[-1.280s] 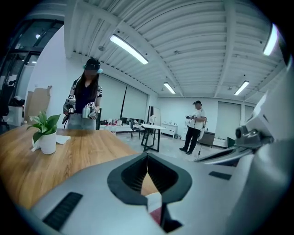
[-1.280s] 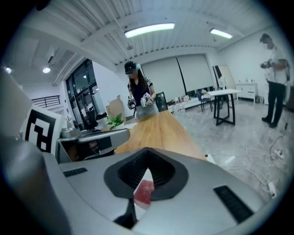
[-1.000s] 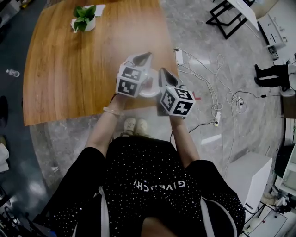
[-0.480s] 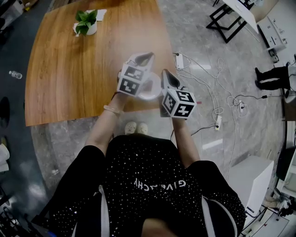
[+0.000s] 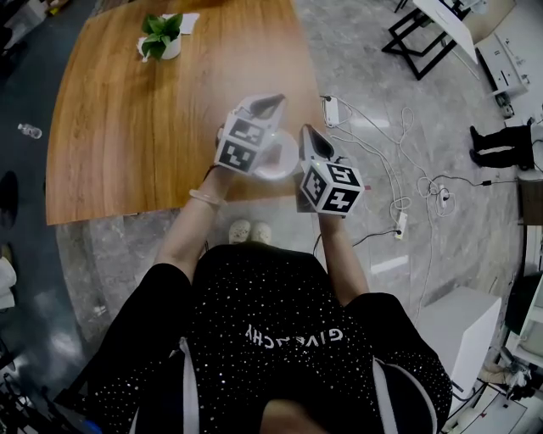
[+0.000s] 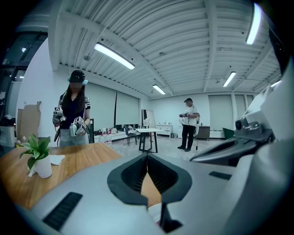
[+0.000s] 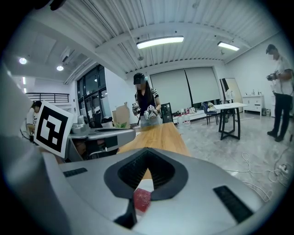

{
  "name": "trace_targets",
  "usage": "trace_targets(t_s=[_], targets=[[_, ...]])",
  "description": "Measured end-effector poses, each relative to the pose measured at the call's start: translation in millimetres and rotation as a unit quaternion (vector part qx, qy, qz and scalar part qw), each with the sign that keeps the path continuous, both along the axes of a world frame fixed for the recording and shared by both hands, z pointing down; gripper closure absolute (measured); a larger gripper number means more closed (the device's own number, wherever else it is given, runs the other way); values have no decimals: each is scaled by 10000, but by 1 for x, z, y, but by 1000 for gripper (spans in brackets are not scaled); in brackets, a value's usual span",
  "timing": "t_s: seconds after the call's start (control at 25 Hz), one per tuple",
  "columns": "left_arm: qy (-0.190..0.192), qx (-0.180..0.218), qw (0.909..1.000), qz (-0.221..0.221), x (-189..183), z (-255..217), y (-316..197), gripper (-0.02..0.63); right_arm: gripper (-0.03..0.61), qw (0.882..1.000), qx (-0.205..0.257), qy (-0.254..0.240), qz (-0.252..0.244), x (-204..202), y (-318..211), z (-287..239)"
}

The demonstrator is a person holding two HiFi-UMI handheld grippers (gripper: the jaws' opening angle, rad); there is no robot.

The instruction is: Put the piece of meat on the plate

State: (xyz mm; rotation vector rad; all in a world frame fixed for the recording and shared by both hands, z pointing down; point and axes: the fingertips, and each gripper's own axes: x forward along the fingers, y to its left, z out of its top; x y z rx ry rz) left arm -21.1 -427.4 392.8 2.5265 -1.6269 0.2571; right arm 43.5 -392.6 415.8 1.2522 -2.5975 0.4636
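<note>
Far left of the head view: a potted plant (image 5: 159,36) stands at the far end of the wooden table (image 5: 127,127), beside a white napkin (image 5: 184,19).

Left gripper (image 5: 268,102): held above the table's near right corner, marker cube towards the person. In the left gripper view its jaws stand closed, tips meeting, with nothing between them. Table wood and a sliver of white plate show through the gap behind the tips.

White plate (image 5: 283,154): on the table near its right edge, between the two grippers and partly covered by the left one.

Right gripper (image 5: 307,132): just beside the left gripper, over the table's right edge. Its jaws are fully together.

Piece of meat (image 7: 141,200): a red chunk seen in the right gripper view through the gap behind the closed tips, against the plate's white surface. Whether the jaws touch it cannot be told. It is hidden in the head view.

Right of the table: a grey stone floor carries a power strip (image 5: 331,107) and loose white cables (image 5: 386,165).
</note>
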Motion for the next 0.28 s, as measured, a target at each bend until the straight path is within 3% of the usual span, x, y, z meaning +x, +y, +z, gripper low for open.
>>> trace_targets(t_s=[0.28], targets=[[56, -68, 9999, -87, -3, 9, 6, 603, 568, 10000, -19, -7, 14, 3, 2, 3]])
